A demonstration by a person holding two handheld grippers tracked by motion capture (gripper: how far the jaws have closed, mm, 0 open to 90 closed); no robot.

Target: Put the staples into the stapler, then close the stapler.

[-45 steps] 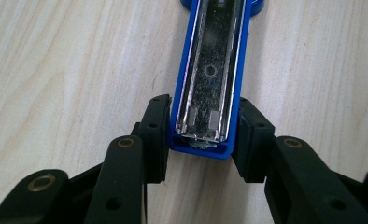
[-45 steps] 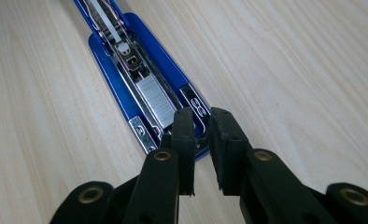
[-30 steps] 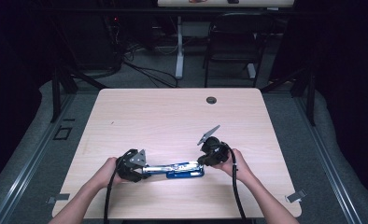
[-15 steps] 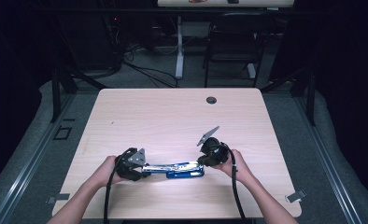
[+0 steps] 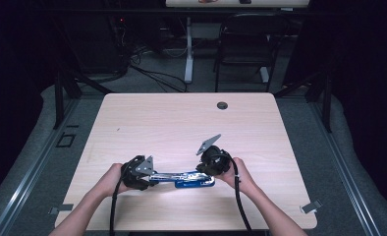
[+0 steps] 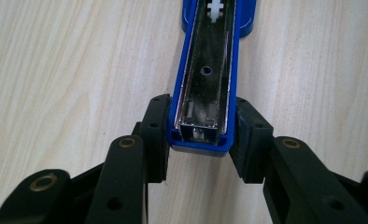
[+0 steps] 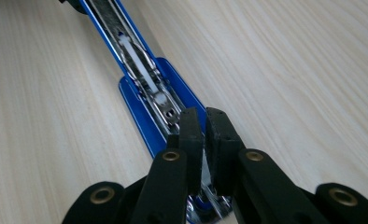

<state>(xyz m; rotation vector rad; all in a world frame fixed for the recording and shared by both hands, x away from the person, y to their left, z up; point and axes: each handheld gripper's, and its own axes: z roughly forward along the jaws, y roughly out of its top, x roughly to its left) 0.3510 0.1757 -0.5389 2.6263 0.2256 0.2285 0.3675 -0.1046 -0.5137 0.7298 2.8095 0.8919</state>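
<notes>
Little had moved since the earlier frames: from above, the opened blue metal stapler (image 5: pixel 181 178) still lay flat on the pale wooden table (image 5: pixel 181 123), long axis left-right. The left gripper (image 6: pixel 201 135) clasped its blue channel end, pointing away. The right gripper (image 7: pixel 204 123), nearly closed, pinched its hinge end.

Stapler (image 6: pixel 210 70) far end cut by top edge; near end (image 7: pixel 205 205) hidden behind right gripper (image 7: pixel 205 140) jaws.
</notes>
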